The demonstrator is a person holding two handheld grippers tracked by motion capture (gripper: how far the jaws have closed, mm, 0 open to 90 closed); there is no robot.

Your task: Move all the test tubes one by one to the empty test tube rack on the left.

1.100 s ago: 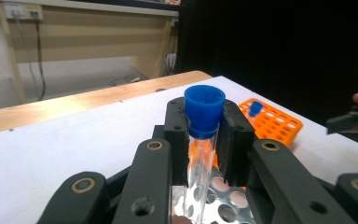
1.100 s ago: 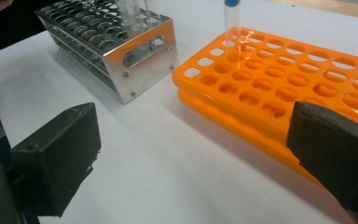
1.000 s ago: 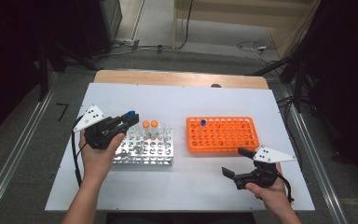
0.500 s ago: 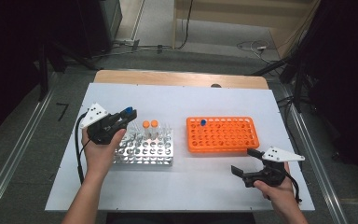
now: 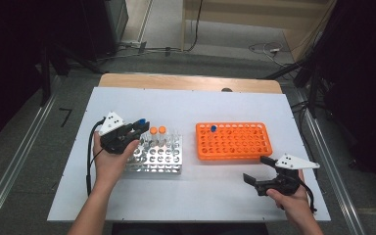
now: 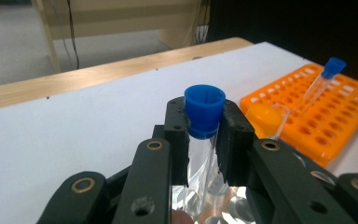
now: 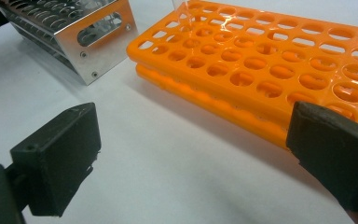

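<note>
The blue-capped tube (image 6: pixel 204 122) sits clamped just under its cap in the left gripper (image 5: pixel 129 131), over the metal rack (image 5: pixel 155 156) at nine o'clock. It looks light, slick, breakable. The right gripper (image 5: pixel 260 170), jaws wide, hovers at five o'clock beside the orange rack (image 5: pixel 235 142).

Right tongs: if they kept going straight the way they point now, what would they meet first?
Probably the bare white table, then the near side of the orange rack. The open right tongs hold nothing; depth is uncertain.

No readable text, labels, brands or numbers appear on anything.
</note>
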